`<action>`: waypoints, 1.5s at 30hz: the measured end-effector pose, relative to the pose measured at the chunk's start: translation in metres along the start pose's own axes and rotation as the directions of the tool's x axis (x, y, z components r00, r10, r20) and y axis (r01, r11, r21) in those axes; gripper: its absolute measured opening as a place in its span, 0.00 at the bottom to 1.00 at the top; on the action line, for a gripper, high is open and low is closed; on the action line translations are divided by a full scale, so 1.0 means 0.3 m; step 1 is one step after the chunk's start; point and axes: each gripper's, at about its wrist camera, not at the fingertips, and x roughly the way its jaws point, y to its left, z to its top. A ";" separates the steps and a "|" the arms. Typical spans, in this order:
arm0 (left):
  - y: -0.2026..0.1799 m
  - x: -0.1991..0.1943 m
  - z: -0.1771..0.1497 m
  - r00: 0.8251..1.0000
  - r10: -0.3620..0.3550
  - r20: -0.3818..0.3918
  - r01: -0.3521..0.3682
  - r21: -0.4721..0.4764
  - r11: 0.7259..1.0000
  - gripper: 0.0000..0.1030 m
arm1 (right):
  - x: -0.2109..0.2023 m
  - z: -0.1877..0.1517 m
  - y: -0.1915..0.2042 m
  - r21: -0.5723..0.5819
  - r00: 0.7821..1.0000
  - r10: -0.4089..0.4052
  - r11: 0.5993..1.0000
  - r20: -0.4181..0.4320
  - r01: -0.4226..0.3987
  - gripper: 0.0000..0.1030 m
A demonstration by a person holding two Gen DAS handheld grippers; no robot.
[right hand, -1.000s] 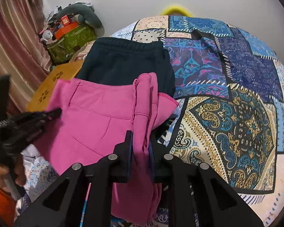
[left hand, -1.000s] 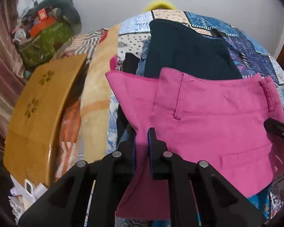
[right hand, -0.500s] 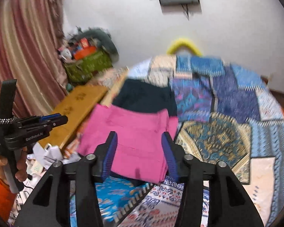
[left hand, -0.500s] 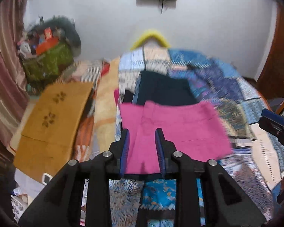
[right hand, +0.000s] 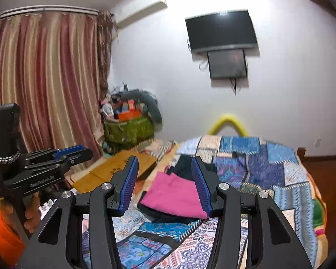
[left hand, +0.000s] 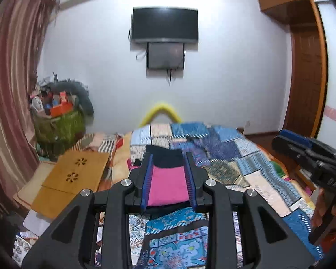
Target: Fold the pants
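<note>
Left gripper (left hand: 168, 181) is sitting wide open, nothing between the fingers, hovering well above the bed (left hand: 246, 157). Right gripper (right hand: 165, 186) is also gaping wide and carrying nothing; it is showing at the right edge of the left view, held in a hand (left hand: 324, 210).

Pants (left hand: 166, 187) are lying lower centre of the frame, framed between the left fingers but well apart from them. They are sitting as a compact pink rectangle, looking folded already, resting on a dark garment (right hand: 186, 164) that is poking out behind and underneath. In the right view the pants (right hand: 174, 196) are lying slightly skewed, near corner pointing toward the lower right.

Judgement: light woven cloth, soft, zero stiffness, so layers will be sliding over each other if pulled by one ply. For another fold or a move, I'd be pinching both near corners through all layers, one gripper each. Risk is snagging the dark garment below along with them.

Further out: wooden board (left hand: 76, 174) at left, curtain (right hand: 44, 85) upper left, TV (left hand: 164, 28) top centre.
</note>
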 end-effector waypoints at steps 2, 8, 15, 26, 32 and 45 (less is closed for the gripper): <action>-0.028 -0.078 -0.007 0.999 0.023 0.040 -0.023 0.005 1.000 0.31 | -0.046 -0.011 0.032 -0.022 0.999 -0.017 1.000 0.031 0.018 0.44; -0.065 -0.216 -0.053 0.991 0.061 0.117 -0.061 -0.006 0.998 0.64 | -0.146 -0.045 0.079 -0.020 0.994 -0.063 0.998 0.087 0.065 0.62; -0.065 -0.272 -0.088 0.989 0.070 0.128 -0.065 -0.047 0.997 0.96 | -0.202 -0.065 0.073 -0.003 0.988 -0.121 0.993 0.097 0.121 0.92; -0.089 -0.282 -0.108 0.987 0.088 0.137 -0.084 -0.033 0.996 1.00 | -0.235 -0.075 0.077 0.016 0.984 -0.137 0.991 0.112 0.136 1.00; -0.095 -0.280 -0.115 0.987 0.087 0.137 -0.082 -0.038 0.996 1.00 | -0.232 -0.095 0.083 0.011 0.985 -0.141 0.990 0.103 0.141 1.00; -0.100 -0.260 -0.125 0.988 0.085 0.125 -0.081 -0.040 0.996 1.00 | -0.226 -0.112 0.078 0.020 0.988 -0.140 0.990 0.071 0.139 1.00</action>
